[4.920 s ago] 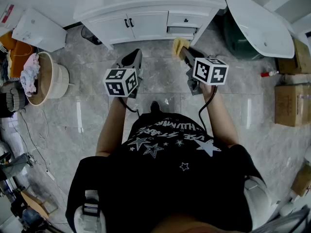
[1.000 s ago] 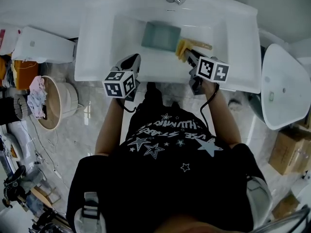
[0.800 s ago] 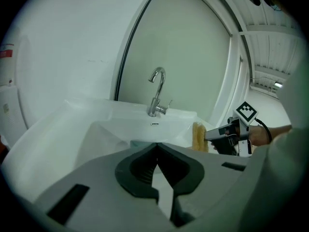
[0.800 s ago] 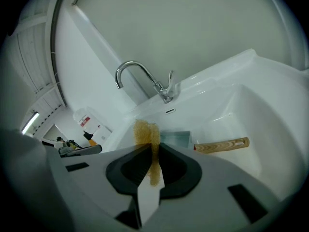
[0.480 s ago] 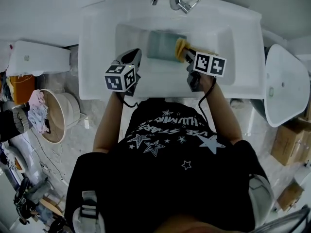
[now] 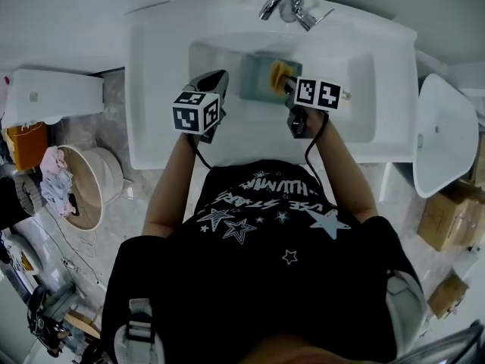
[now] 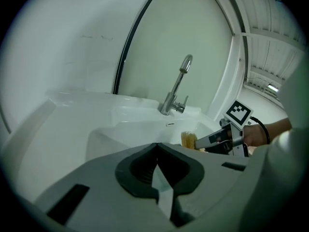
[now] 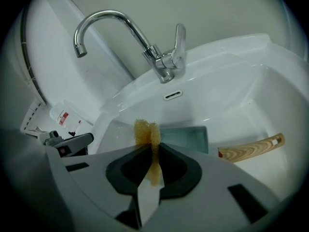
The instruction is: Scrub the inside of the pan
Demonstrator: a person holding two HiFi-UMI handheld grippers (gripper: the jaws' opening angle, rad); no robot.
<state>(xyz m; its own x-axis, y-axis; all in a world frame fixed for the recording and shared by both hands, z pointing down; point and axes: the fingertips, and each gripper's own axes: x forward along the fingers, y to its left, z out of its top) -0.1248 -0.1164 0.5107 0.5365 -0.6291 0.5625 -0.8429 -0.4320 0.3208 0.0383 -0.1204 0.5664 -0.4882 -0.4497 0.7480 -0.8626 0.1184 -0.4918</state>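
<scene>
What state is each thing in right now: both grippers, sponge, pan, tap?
Left gripper: jaws together, nothing between them.
Right gripper: shut on the sponge.
Sponge: pinched between the jaws, near the pan; I can't tell if they touch.
Pan: open side up in the sink, looks empty.
Tap: no water seen running.

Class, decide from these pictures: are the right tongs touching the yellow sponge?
Touching. The right gripper view shows the right tongs closed on the yellow sponge, which is pinched between them and sticks out past their tips.
</scene>
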